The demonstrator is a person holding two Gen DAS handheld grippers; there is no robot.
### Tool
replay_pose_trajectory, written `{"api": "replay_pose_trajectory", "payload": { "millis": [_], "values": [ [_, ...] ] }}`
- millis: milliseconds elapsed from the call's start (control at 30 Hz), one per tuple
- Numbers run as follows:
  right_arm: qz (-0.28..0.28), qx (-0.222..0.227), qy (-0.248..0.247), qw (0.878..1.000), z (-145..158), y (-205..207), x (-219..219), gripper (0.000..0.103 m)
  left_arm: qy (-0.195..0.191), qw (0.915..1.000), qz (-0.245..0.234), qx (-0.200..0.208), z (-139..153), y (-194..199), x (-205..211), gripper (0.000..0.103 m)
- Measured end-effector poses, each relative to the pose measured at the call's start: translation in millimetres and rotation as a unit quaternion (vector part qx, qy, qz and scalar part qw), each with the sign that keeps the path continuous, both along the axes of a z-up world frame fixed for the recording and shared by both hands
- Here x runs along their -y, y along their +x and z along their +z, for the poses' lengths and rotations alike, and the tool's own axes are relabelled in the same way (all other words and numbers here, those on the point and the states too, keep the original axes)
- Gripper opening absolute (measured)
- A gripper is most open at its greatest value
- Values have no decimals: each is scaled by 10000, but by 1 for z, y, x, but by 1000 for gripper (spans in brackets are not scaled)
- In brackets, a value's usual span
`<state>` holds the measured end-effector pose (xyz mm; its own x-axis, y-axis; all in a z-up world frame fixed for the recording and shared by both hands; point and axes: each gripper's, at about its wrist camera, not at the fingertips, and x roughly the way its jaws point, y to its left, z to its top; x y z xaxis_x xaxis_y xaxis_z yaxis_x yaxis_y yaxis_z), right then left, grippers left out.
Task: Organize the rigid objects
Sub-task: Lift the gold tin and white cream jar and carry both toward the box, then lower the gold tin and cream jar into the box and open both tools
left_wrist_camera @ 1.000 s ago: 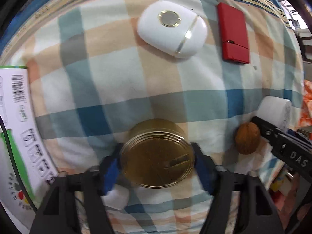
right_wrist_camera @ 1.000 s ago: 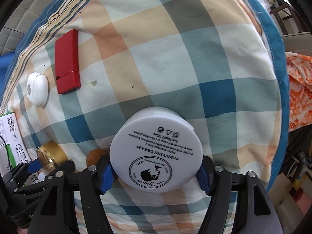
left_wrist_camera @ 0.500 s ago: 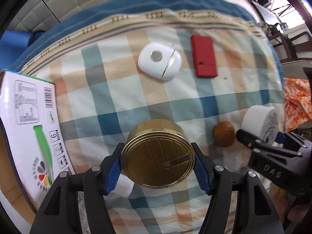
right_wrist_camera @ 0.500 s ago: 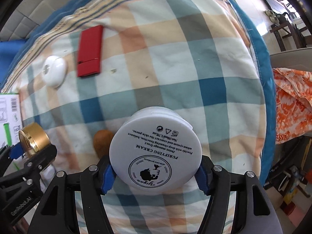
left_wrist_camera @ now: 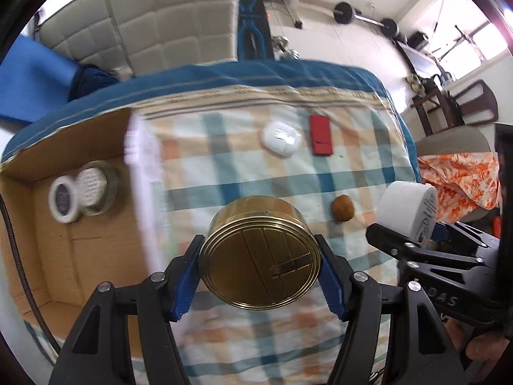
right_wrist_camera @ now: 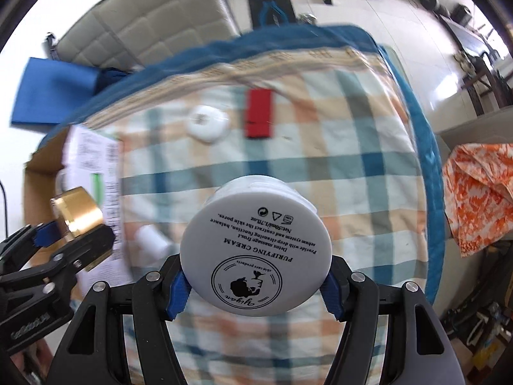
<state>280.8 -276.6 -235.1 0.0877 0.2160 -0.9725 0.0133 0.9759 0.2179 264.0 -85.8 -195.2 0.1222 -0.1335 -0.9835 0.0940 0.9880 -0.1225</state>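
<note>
- Jaws of left gripper (left_wrist_camera: 259, 284) pinch gold tin (left_wrist_camera: 259, 253) across its round side wall, blue pads on opposite sides, flat face toward the camera; tin hangs clear above the checked cloth (left_wrist_camera: 243, 160).
- Jaws of right gripper (right_wrist_camera: 255, 285) pinch white cream jar (right_wrist_camera: 255, 250) the same way, pads on both sides of the wall, printed base toward the lens; jar is off the cloth too.
- Handling guess: both rigid, smooth, round. Tin looks like metal, slick, could rotate or slide in the pads if tilted. Jar is probably plastic, light unless full. Grip across the widest part of the wall looks right for both.
- Small white cylinder (right_wrist_camera: 152, 240) lies on the cloth just below-left of the jar in the right view.
- Brown nut-like ball (left_wrist_camera: 343, 208) sits on the cloth between the two grippers' loads, apart from both.
- Cardboard box (left_wrist_camera: 64, 240) stands open at the left of the surface, just beside the tin; inside it a tape roll (left_wrist_camera: 64, 200) and a clear round container (left_wrist_camera: 96, 187), touching each other. Likely drop spot for tin and jar, a judgement only.
- Farther back: white oval case (left_wrist_camera: 281, 139) and red flat box (left_wrist_camera: 320, 134), near each other, not touching.
- Beyond the surface edge: padded grey panel, barbell on floor.
</note>
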Motion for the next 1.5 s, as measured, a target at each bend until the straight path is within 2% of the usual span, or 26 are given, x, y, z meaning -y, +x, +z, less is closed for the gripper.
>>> {"api": "replay_pose_trajectory", "payload": {
  "millis": [100,333,633,867,1000,1367,1433,1500],
  "values": [
    [150,89,142,9997,31,-8,-24,68,13,9997,183,142,12,-3,-40,63],
    [249,236,133,9993,51,-20,-132,68,124,9983,419,387,45,-22,-132,63],
    [366,224,124,9990,56,-38,-232,68,238,9977,427,460,59,-38,-213,63],
    [429,187,52,9989,45,-39,-274,68,158,9977,503,421,55,-38,-256,63],
    [367,90,-16,9993,29,-35,-286,68,107,9980,544,302,39,-30,-275,63],
    [238,-575,-338,9975,-64,-17,-310,69,103,9965,633,-529,-57,9,-304,63],
    [288,-542,-570,9965,-71,-15,-315,69,171,9959,627,-635,-70,15,-306,63],
    [357,-551,-466,9968,-74,-12,-320,69,224,9951,627,-733,-82,20,-308,63]
  ]
}}
